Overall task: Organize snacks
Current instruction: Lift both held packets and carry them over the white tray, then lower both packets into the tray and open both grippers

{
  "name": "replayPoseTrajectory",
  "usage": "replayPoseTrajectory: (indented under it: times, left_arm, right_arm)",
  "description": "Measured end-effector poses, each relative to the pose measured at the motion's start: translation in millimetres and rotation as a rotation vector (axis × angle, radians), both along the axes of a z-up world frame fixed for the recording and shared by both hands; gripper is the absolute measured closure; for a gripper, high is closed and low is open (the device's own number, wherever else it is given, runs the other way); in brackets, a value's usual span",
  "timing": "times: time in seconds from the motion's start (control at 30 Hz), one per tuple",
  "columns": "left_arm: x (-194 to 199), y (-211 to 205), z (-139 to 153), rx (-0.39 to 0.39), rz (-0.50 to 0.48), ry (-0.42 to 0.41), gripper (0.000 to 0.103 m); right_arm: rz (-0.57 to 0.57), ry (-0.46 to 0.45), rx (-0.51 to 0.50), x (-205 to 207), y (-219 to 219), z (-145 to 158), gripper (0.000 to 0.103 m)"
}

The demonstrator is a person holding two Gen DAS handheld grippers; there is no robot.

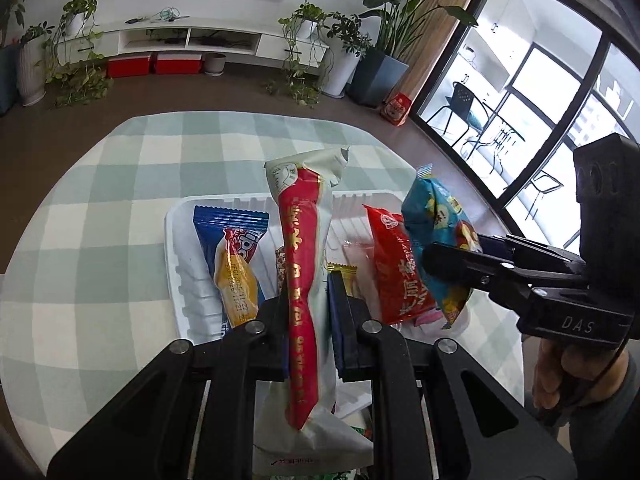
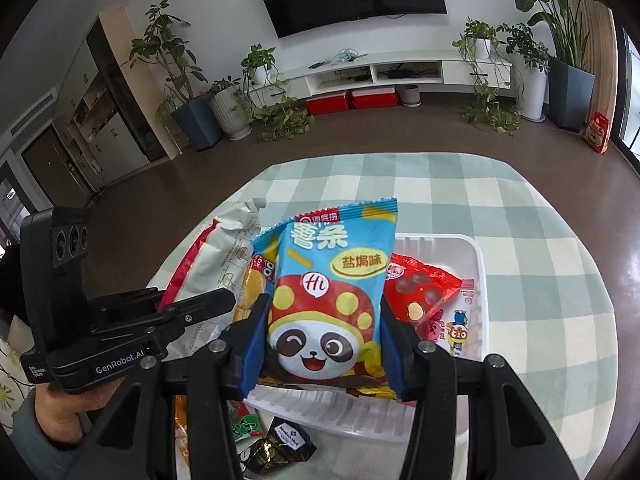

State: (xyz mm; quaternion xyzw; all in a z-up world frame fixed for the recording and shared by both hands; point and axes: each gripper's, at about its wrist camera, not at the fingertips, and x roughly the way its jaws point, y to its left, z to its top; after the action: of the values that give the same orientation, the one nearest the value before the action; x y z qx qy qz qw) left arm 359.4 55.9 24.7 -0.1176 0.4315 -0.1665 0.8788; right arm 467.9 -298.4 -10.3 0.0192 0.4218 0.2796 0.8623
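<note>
Crinkly foil is what I'm handling on both sides: the blue panda chip bag (image 2: 332,300) sits squeezed between my right gripper's (image 2: 326,320) blue pads (image 2: 253,344), raised over the white tray (image 2: 476,256), and I judge it light, puffy and crushable, best held at mid-body with gentle pressure. My left gripper (image 1: 308,312) is closed on the long red-and-white packet (image 1: 304,264), soft and slippery-looking, held upright above the tray's middle. Both tools point forward and down over the checked tablecloth (image 1: 100,208), side by side, with loose snacks (image 2: 276,444) lying near me.
</note>
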Motion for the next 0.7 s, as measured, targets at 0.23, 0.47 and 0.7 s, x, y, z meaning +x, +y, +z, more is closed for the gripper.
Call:
replayPoseTrajectory:
  times: [0.23, 0.47, 0.7]
  left_arm:
    - [22.4, -13.6, -28.1, 0.052, -0.012, 0.029, 0.09]
    - [36.2, -14.3, -50.2, 0.076, -0.002, 0.063, 0.09]
    - [45.7, -17.1, -61.4, 0.085, -0.007, 0.077, 0.089]
  right_arm:
    - [0.006, 0.06, -0.058, 24.0, 15.3, -35.2, 0.051]
    - [0.026, 0.053, -0.106, 33.0, 26.0, -47.4, 0.051]
    - [0.029, 0.088, -0.141, 39.1, 29.0, -66.8, 0.051]
